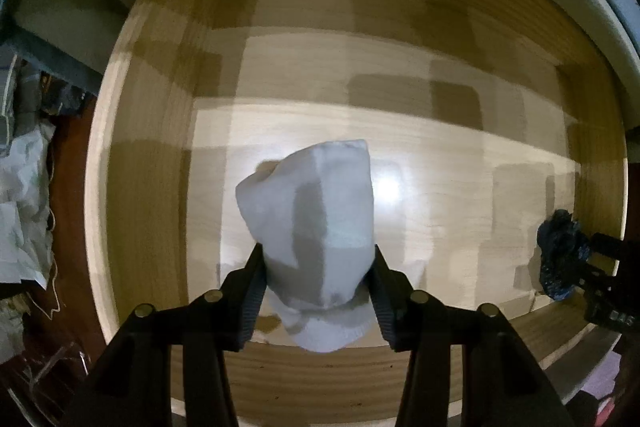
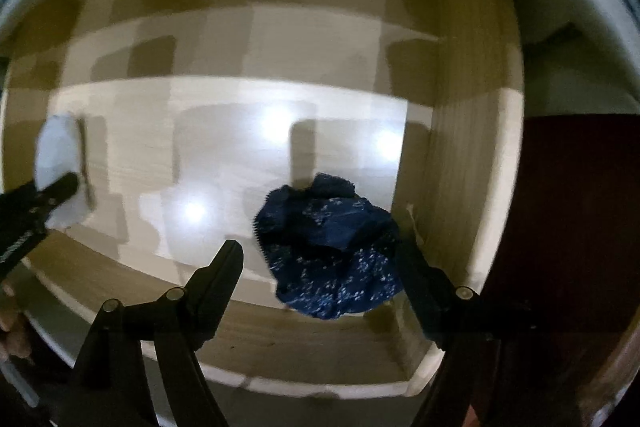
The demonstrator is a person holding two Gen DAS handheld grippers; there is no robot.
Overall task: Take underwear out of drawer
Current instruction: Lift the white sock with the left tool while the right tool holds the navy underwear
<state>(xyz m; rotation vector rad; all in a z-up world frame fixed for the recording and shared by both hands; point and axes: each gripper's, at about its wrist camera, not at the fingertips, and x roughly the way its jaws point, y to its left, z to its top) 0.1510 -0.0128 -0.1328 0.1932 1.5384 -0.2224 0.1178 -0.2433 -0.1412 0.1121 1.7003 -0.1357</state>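
While the white underwear (image 1: pixel 316 227) hangs as a folded bundle between the jaws of the left gripper (image 1: pixel 318 267), both black pads press on its sides, so these jaws are pinching it. The bundle reaches forward past the fingertips and also back toward the camera, and under it lies the pale wooden floor of the drawer (image 1: pixel 440 155).

In the right wrist view, the dark blue underwear (image 2: pixel 328 251), with small white speckles, is crumpled in a heap between the jaws of the right gripper (image 2: pixel 320 251). These jaws are spread wide. The right finger (image 2: pixel 416 267) touches the edge of the cloth or is just beside it; I cannot tell which. The left finger (image 2: pixel 224 275) stands apart from the cloth, with a clear gap. The heap appears to lie near the front right corner of the drawer, close to its right wall (image 2: pixel 472 147), but whether it rests fully on the floor I cannot tell.

Apart from these two pieces, the drawer floor shows only glare spots and shadows. In the left wrist view the blue heap and the right gripper appear far to the right of the left jaws, well apart from the white bundle. Outside the left wall of the drawer, some crumpled pale cloth (image 1: pixel 24 211) lies on a dark floor (image 1: pixel 68 187).
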